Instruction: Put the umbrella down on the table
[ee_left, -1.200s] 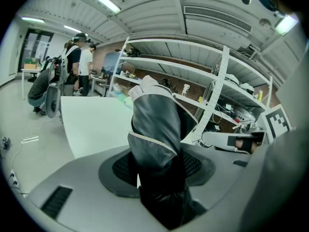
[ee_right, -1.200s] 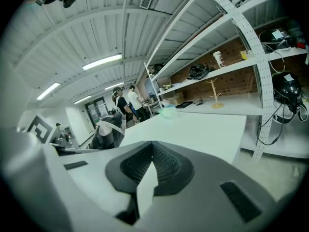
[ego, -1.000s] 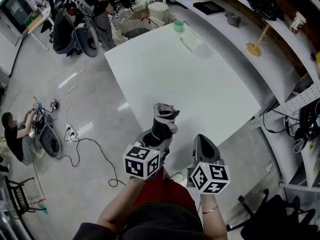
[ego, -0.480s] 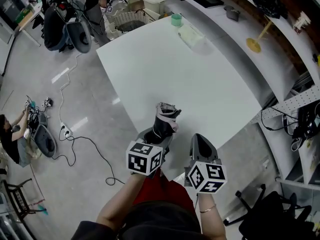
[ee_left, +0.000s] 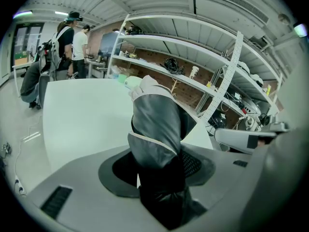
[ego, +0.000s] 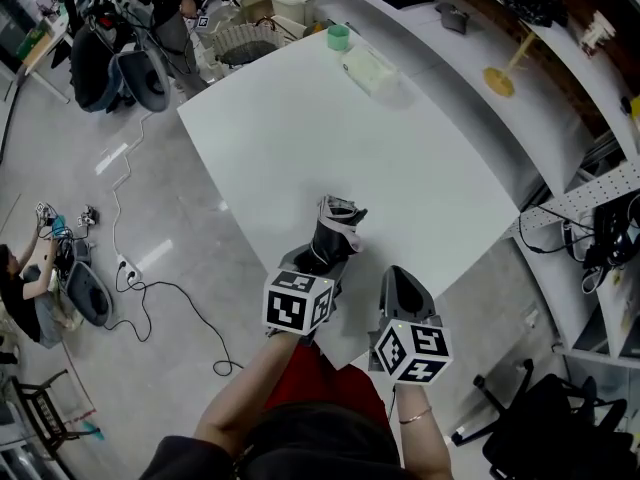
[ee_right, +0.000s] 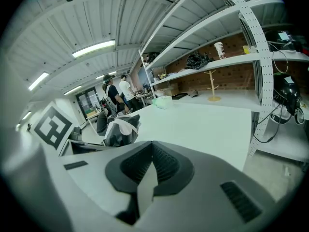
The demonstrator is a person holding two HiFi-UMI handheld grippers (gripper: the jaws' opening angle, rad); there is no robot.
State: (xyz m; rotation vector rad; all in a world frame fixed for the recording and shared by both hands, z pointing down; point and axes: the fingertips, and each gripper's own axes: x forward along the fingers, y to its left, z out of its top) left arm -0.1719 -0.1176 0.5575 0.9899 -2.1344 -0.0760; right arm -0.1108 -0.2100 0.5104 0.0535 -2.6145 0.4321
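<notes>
Our left gripper (ego: 327,256) clamps the umbrella (ego: 336,230) over the table's (ego: 400,158) six-o'clock edge; open tabletop runs toward twelve o'clock. Our right gripper (ee_right: 150,161) is closed, empty.

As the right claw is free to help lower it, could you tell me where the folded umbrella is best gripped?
Grip the umbrella on its grey middle, just beyond the left claw clamped on its black lower end. Bring the right claw in from its own side, probably, across the bundle: that stretch is compact and bare.

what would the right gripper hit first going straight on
Most likely the bare white table, since the right gripper tilts down over it; the umbrella is left of that line.
</notes>
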